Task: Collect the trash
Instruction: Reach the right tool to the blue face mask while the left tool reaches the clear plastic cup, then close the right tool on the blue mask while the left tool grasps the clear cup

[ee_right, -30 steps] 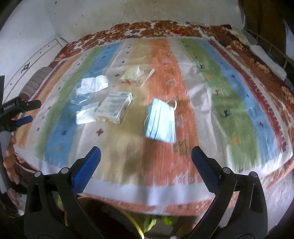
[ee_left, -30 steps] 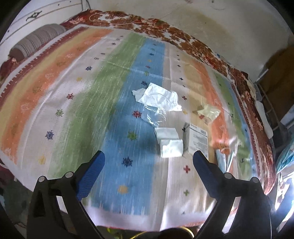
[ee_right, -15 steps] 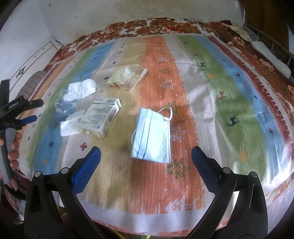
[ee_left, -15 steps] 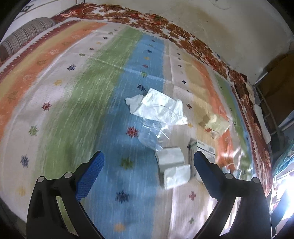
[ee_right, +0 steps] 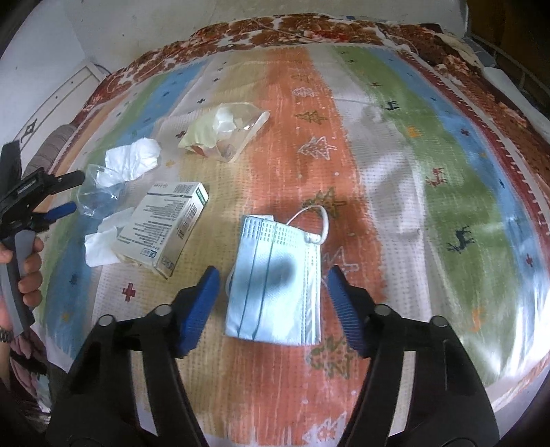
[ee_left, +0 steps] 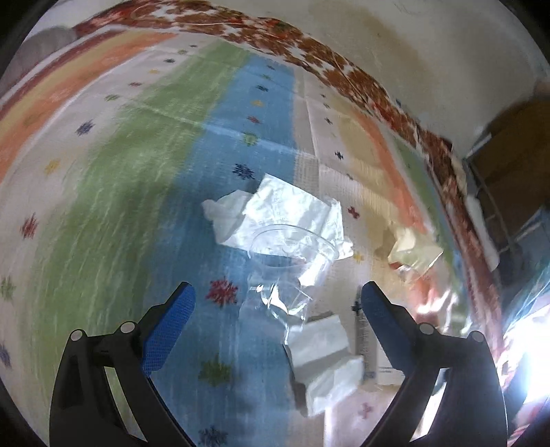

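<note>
Home bedroom. Bed covered by a striped woven blanket [ee_right: 395, 144] in orange, green, blue and cream bands with small tree, deer and star motifs; a red floral sheet [ee_right: 309, 29] shows at its far edge. Ribbed grey bolster pillow [ee_right: 51, 148] at one end. Plain stained plaster wall [ee_left: 429, 68] right behind the bed. Metal rail [ee_right: 508, 58] along one side. Household litter lies on the blanket: face mask [ee_right: 275, 282], medicine carton [ee_right: 165, 223], tissues [ee_right: 132, 161].

The carton [ee_right: 165, 227] bears a barcode and print too small to read.
</note>
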Demonstrator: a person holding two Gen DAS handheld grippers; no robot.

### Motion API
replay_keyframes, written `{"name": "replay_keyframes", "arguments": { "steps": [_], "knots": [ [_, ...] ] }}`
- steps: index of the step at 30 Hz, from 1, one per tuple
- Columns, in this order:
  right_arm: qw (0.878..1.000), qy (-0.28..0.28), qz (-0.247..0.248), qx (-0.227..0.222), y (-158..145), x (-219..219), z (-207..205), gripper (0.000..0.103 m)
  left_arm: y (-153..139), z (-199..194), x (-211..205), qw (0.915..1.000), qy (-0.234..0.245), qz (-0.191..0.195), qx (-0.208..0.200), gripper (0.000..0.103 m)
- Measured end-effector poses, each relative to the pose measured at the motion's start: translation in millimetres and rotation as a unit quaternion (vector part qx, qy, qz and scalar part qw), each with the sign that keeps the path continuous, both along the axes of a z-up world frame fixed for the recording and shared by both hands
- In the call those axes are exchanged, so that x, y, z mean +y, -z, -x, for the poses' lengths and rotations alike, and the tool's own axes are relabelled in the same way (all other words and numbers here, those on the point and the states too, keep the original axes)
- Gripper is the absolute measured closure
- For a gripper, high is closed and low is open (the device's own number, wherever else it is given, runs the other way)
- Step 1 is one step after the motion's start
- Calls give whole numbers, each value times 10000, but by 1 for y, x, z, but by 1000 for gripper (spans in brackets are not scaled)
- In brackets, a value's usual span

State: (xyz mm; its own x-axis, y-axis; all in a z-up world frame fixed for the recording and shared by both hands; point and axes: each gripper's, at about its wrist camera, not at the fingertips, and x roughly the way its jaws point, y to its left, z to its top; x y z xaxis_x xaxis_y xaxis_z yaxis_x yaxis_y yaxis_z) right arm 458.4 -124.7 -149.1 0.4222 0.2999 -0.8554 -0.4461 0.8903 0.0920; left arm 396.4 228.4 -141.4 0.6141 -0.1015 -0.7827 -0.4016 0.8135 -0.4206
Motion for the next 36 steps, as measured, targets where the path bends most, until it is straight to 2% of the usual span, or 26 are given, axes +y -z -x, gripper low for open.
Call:
{"name": "replay_keyframes", "arguments": {
  "steps": [3, 6, 7, 8, 9, 10, 15, 16, 22, 32, 36],
  "knots": [
    [9999, -89, 132, 64, 8, 4, -2, 50, 7, -11, -2, 9997, 177, -155, 43, 13],
    [9996, -132, 236, 59, 14, 4, -4, 59, 14, -21, -3, 9989, 399, -237, 113, 25],
    [9994, -119, 306, 66, 17, 3, -5, 66, 15, -23, -4, 9985, 447, -307, 122, 35],
    [9992, -116, 373, 77, 19, 3, -5, 69, 16, -24, -5, 9979, 485, -420, 111, 43],
    [9990, -120, 412, 87, 21, 4, -6, 72, 16, -25, -7, 9973, 494, -534, 133, 44],
    [9990, -131, 422, 98, 22, 4, -7, 76, 16, -26, -8, 9964, 495, -664, 192, 51],
    [9988, -240, 424, 84, 22, 4, -8, 91, 15, -24, -15, 9950, 585, -804, 95, 56],
    [9988, -252, 418, 86, 22, 4, -7, 95, 13, -23, -16, 9949, 608, -801, 55, 67],
    [9984, -424, 384, 25, 11, 10, 0, 100, -1, -12, -18, 9957, 492, -788, -19, 68],
    [9975, -655, 207, -146, -25, 18, 25, 100, -31, 16, -33, 9945, 505, -912, 75, 69],
    [9971, -742, 120, -138, -36, 17, 39, 100, -40, 32, -36, 9959, 384, -807, 139, 69]
  ]
}}
